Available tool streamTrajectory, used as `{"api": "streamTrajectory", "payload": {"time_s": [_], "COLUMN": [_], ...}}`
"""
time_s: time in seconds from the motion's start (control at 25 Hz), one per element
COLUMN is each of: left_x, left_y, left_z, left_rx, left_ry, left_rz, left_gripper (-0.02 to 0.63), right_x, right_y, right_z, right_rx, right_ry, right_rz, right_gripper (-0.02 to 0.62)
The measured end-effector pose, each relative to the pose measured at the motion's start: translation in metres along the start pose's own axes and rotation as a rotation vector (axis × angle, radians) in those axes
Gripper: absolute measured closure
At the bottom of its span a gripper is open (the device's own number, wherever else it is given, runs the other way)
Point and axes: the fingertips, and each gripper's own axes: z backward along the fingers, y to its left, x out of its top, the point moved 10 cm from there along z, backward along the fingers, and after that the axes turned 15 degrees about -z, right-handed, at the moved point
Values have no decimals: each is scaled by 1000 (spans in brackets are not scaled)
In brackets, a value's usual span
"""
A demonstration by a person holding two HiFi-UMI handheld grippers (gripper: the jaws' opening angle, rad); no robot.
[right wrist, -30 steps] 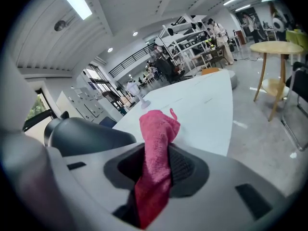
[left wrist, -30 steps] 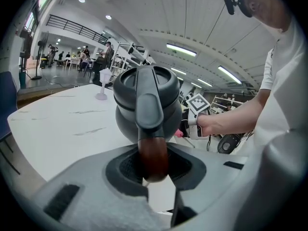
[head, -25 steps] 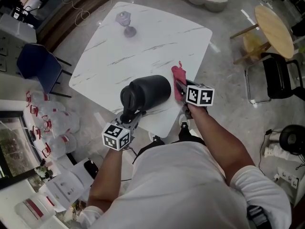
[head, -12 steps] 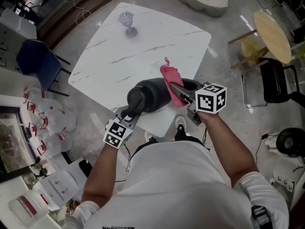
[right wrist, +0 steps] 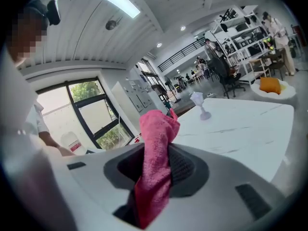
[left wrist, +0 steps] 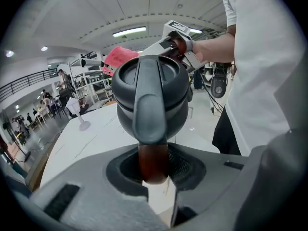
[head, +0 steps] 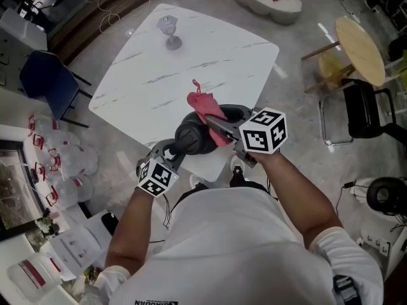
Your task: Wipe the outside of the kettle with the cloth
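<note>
while left fingers [left wrist: 86, 191] tight on kettle handle [left wrist: 150, 119], right fingers [right wrist: 226, 177] tight on cloth [right wrist: 156, 162]

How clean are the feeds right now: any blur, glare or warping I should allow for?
Head view: evenly lit and sharp, kettle and cloth clear. Left gripper view: heavy fisheye with dark corners, the kettle bulging large and its handle close to the lens soft. Right gripper view: same fisheye bend, the ceiling light blown out, the cloth crisp.
</note>
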Motion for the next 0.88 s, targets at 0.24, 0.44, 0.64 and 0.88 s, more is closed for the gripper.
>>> {"api": "streamTrajectory", "payload": {"time_s": [0.24,0.44,0.64,0.88], "left_x": [7,10,11,11], "left_y": [1,1,1,-1], "left_z": [0,1,0,0], "left_rx": [-2,0,-4,2], "left_ry": [23,31,51,81], "left_rz": [-97,-130,-144,-160], "left_gripper": [513,512,512,514], "right_x": [-3,-6,-13,-24], "right_y": [-9,-25,-49,-76], "right_z": [-4,6,10,9], "right_rx": [-50,-94,-122,-148], "right_ry": [59,35,29,50], "right_rz": [76,59,-23,-94], "right_gripper": [466,468,469,469]}}
